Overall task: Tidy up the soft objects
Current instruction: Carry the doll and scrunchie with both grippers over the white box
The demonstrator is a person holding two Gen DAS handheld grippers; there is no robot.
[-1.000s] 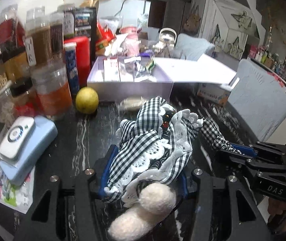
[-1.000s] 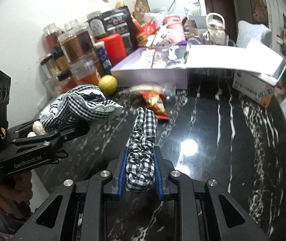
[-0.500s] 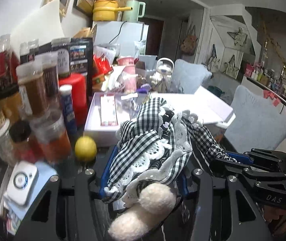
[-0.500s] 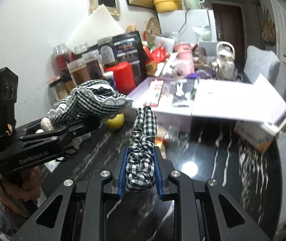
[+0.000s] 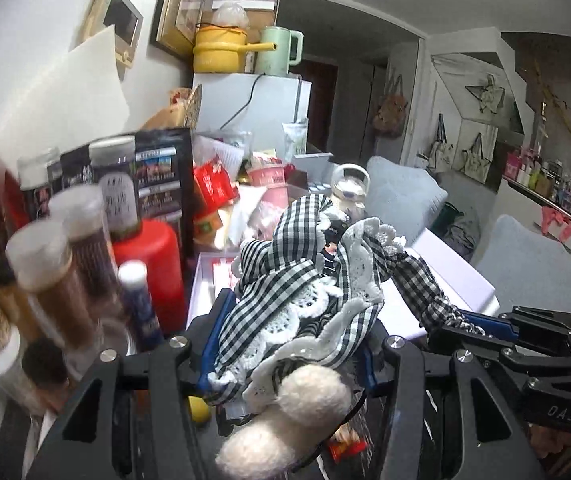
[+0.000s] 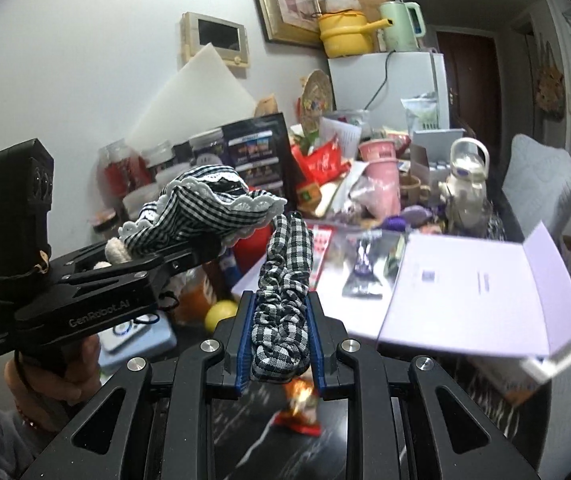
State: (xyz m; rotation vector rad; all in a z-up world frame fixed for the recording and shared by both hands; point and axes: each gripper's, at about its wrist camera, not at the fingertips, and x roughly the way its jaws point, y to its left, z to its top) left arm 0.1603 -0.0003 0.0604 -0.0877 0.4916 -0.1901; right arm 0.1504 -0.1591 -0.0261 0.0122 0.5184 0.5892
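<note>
Gripping one checked garment with both grippers, off the table (image 6: pixel 465 404), above the clutter. Left gripper (image 5: pixel 285 344) fingers closed on the main bundle of the garment (image 5: pixel 285 300): gingham with white lace trim, two fuzzy cream pompoms (image 5: pixel 285 412) hanging at the near end. Right gripper (image 6: pixel 281 340) fingers fully closed on the strap (image 6: pixel 285 280), a ruched gingham tube that looks attached to the same garment; the join itself is hidden.

Handling, judged: very light, limp, no stiffness, will sag and drape wherever unsupported. Not fragile, not slippery; lace could snag on finger edges. Best hold is on bunched fabric, several layers thick, as now; a single layer or the lace edge would likely slip out. Pompoms are a poor grip point.

Orientation: the bundle runs along the left fingers, pompoms nearest the camera, far end sticking up and forward past the tips. Strap's long axis lies along the right fingers, free end poking up beyond them, tilted slightly left toward the bundle. In the left view the strap runs from the bundle down and right to the right gripper.

Open box (image 6: pixel 485 280) sits on the table ahead, below both grippers.
</note>
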